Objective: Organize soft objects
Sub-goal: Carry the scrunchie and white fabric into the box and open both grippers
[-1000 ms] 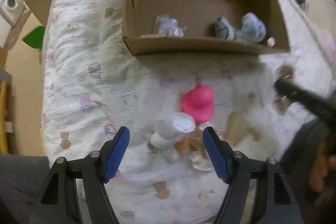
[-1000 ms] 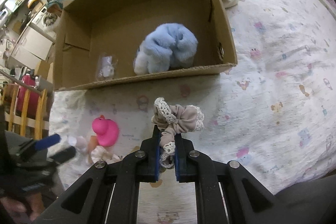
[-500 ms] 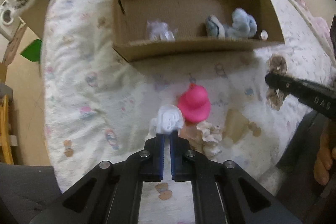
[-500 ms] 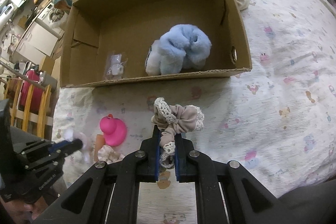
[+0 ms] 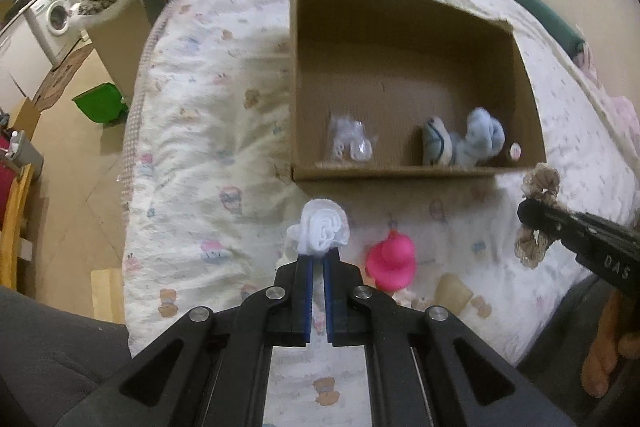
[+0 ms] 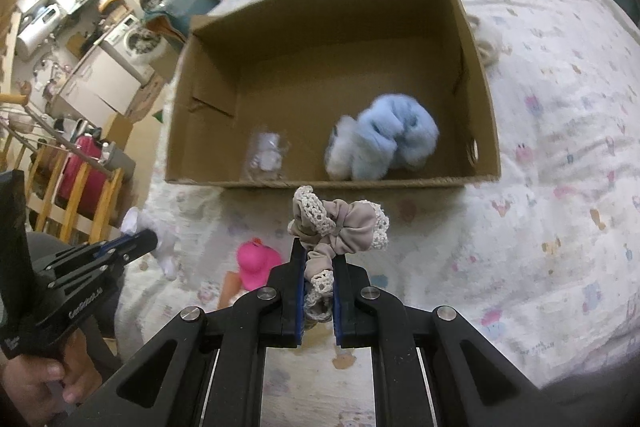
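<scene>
While the left gripper (image 5: 316, 259) pinches a rolled white sock (image 5: 323, 233) at lower centre of its view, the right gripper (image 6: 317, 267) clamps a beige lace-trimmed scrunchie (image 6: 340, 225) low in its own. Just right of the sock, a pink rubber duck (image 5: 392, 261) lies on the printed bedspread (image 5: 192, 147). Above, the cardboard box (image 6: 482, 99) holds a blue fluffy scrunchie (image 6: 388, 141) and a clear plastic packet (image 6: 266, 155).
</scene>
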### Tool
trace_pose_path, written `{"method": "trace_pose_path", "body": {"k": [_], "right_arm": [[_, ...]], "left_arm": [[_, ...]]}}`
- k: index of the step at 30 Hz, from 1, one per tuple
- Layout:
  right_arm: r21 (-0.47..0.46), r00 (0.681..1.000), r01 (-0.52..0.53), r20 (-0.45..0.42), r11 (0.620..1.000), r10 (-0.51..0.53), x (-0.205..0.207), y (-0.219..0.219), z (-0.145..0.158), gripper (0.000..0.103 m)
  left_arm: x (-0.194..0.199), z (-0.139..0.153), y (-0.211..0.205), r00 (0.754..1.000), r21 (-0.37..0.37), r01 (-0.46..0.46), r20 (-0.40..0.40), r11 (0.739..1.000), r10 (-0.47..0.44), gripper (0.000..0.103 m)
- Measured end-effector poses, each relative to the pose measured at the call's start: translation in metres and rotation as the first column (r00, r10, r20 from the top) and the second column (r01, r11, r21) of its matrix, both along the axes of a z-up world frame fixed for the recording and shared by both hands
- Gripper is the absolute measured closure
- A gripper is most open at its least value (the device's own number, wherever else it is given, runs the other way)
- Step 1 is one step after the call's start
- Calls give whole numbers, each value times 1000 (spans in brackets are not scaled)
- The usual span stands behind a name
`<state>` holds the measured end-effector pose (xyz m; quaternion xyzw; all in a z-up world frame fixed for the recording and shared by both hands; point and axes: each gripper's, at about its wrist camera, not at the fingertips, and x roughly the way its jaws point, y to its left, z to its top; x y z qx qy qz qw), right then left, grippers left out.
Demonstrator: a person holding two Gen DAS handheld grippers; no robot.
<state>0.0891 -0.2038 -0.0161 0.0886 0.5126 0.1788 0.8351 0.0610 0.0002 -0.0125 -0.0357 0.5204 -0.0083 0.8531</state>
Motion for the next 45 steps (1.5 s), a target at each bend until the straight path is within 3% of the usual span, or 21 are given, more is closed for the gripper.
{"method": "trace_pose_path", "body": {"k": [9, 17, 26, 32, 45], "right_arm": [[58, 996, 10, 83, 998, -15, 14, -2, 26, 91], [49, 992, 12, 122, 999, -18, 49, 3, 33, 91], [42, 996, 36, 83, 998, -39, 72, 10, 7, 91], [-15, 998, 28, 53, 1000, -27, 73, 16, -12, 91], [-29, 999, 36, 14, 999, -36, 80, 22, -25, 91]], "left_arm": [[18, 36, -6, 996, 9, 24, 86, 1000, -25, 98], [63, 55, -18, 988, 44, 58, 142, 997, -64, 98], [94, 25, -33, 988, 70, 70, 135, 995, -79, 98], [99, -1, -26, 993, 69, 51, 99, 996, -57, 98], [100, -9, -21, 997, 41, 25, 67, 999, -28, 98]]}}
